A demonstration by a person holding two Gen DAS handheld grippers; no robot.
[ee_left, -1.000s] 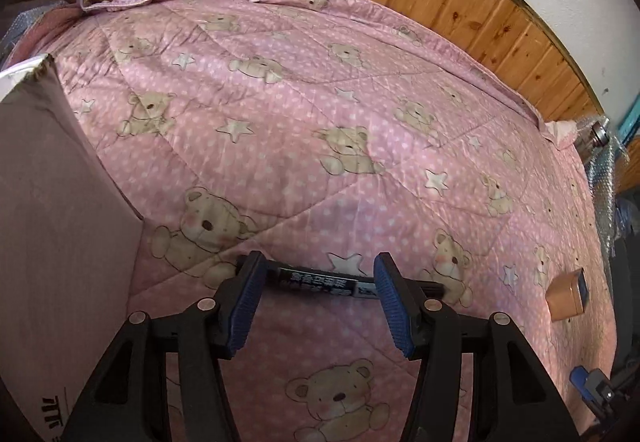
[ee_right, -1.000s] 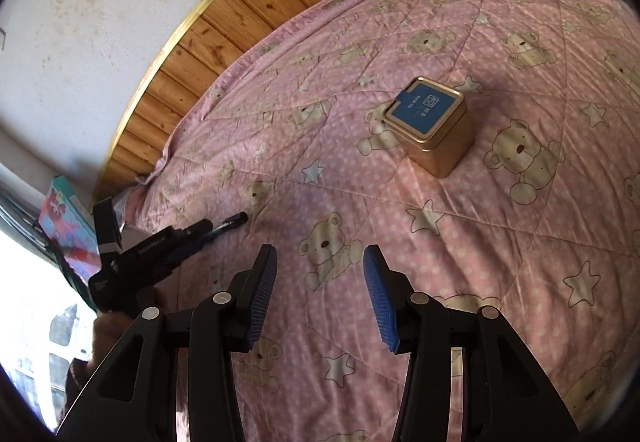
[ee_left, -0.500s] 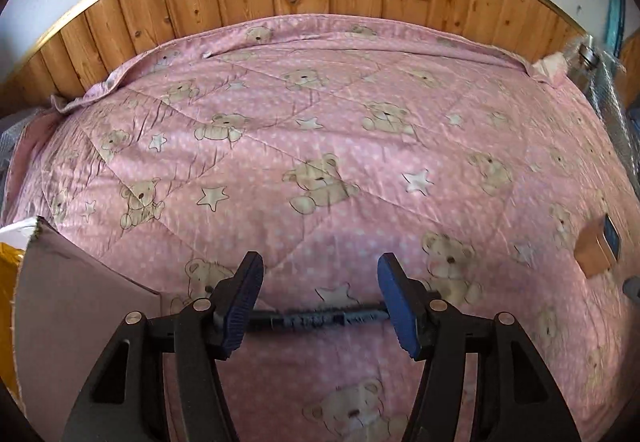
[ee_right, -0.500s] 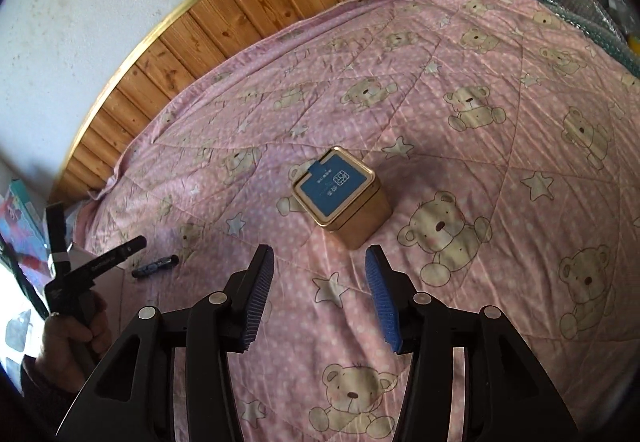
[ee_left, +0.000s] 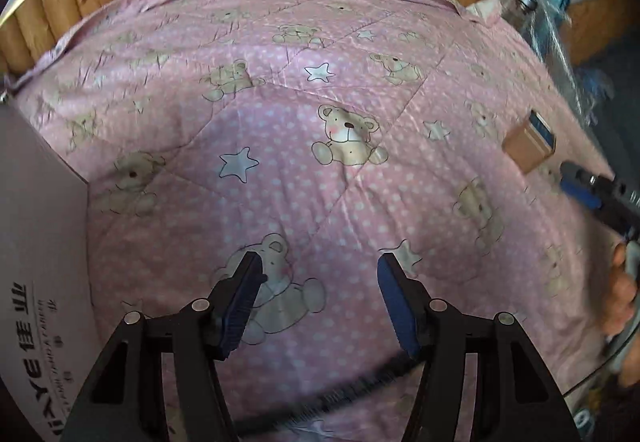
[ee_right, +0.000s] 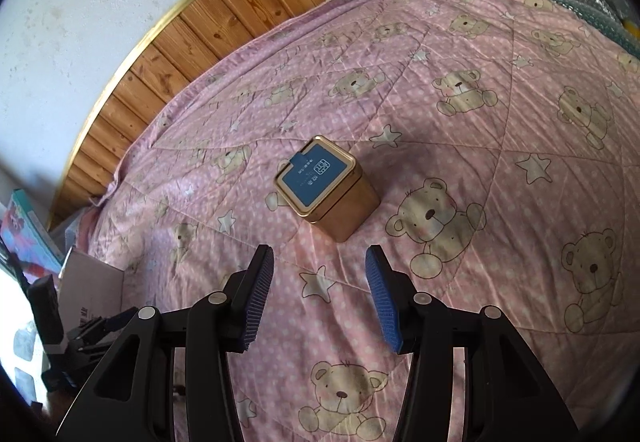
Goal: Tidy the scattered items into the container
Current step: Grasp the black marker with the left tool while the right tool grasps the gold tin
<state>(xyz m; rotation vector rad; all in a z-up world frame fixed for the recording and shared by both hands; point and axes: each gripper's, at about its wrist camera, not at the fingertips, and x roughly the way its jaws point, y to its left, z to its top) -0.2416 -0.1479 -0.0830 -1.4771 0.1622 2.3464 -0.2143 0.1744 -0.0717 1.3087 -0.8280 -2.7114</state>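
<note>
— Evidently the marker has changed place; what do we record?

— Half a second ago it lay crosswise between the pads of the left tongs [ee_left: 320, 298]; we now find only a blurred dark streak [ee_left: 344, 390] low in the left wrist view, behind the pads and between the arms. We take it for the marker, but we cannot tell whether it lies on the quilt [ee_right: 520, 146] or is in the air. The left tongs stand released, nothing between them.

— And the right side?

— The right tongs [ee_right: 319, 294] are likewise spread and empty; they have drawn closer to the gold tin [ee_right: 326, 188], which now sits upright on the quilt just ahead of the pads, lid on.

— Meaning for the task?

— We judge that neither item is in the container yet. The cardboard box [ee_left: 40, 262] stands at the left edge of the bed, close beside the left tongs; the tin is well apart from it, so a carry across the bed remains.

— Edges and room?

— The quilt around the tin is open on every side; the wooden panelling [ee_right: 240, 14] is well back. The box wall beside the left tongs is the one near edge; we advise care that the marker does not get pushed under it.
</note>
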